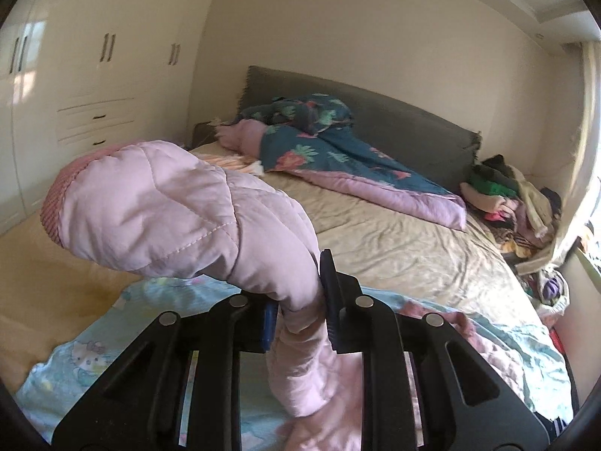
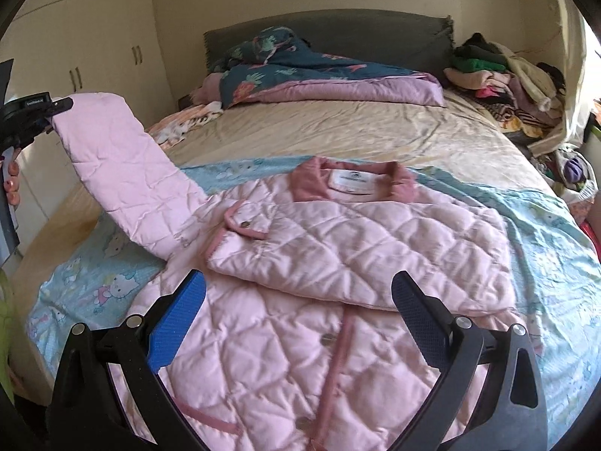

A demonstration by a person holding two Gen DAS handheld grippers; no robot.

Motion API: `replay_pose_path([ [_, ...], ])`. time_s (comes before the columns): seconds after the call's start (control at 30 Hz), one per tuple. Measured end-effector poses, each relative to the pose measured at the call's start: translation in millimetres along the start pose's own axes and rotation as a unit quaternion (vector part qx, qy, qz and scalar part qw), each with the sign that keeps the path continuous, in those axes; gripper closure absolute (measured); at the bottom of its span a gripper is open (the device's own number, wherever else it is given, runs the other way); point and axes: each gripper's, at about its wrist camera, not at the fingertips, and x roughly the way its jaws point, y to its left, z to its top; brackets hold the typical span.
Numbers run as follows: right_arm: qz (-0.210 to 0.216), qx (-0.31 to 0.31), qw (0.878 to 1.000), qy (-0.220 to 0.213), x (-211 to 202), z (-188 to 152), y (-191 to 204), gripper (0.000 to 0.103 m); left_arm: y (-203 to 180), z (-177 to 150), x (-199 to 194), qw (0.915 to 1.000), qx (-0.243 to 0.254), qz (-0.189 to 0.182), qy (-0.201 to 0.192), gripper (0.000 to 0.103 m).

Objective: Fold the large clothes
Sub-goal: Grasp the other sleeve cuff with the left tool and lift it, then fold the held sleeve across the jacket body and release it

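Note:
A pink quilted jacket (image 2: pixel 338 263) lies front up on a light blue cartoon sheet (image 2: pixel 94 282) on the bed, collar toward the headboard, its right side folded over the chest. My left gripper (image 1: pixel 298 304) is shut on the jacket's left sleeve (image 1: pixel 157 210) and holds it lifted off the bed; the sleeve (image 2: pixel 127 173) rises to the left in the right wrist view, where the left gripper (image 2: pixel 56 109) shows at the cuff. My right gripper (image 2: pixel 300 315) is open and empty, hovering over the jacket's lower front.
A teal floral quilt (image 2: pixel 300 71) lies bunched by the grey headboard (image 2: pixel 375 34). A pile of clothes (image 2: pixel 507 75) sits at the bed's far right corner. White wardrobes (image 1: pixel 75 75) stand on the left. The beige sheet (image 2: pixel 338 135) covers the bed's middle.

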Motion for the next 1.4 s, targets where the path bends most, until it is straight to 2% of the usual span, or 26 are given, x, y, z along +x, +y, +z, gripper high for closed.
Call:
replay_pose_path([
  [0.27, -0.015, 0.033, 0.999, -0.017, -25, -7, -43, 0.004, -63, -13, -3, 0.9988, 0.034, -0.037, -0.001, 0.091],
  [0.57, -0.032, 0.078, 0.996, -0.035, -44, -17, -86, 0.004, -139, -40, 5, 0.9927, 0.085, -0.084, 0.015, 0.093],
  [1.07, -0.058, 0.134, 0.989, -0.036, -55, -42, -147, 0.004, -227, -103, 17, 0.9758, 0.163, -0.135, 0.055, 0.093],
  [1.4, -0.08, 0.188, 0.978, -0.032, -58, -62, -188, 0.004, -265, -167, 35, 0.9578, 0.223, -0.15, 0.102, 0.093],
])
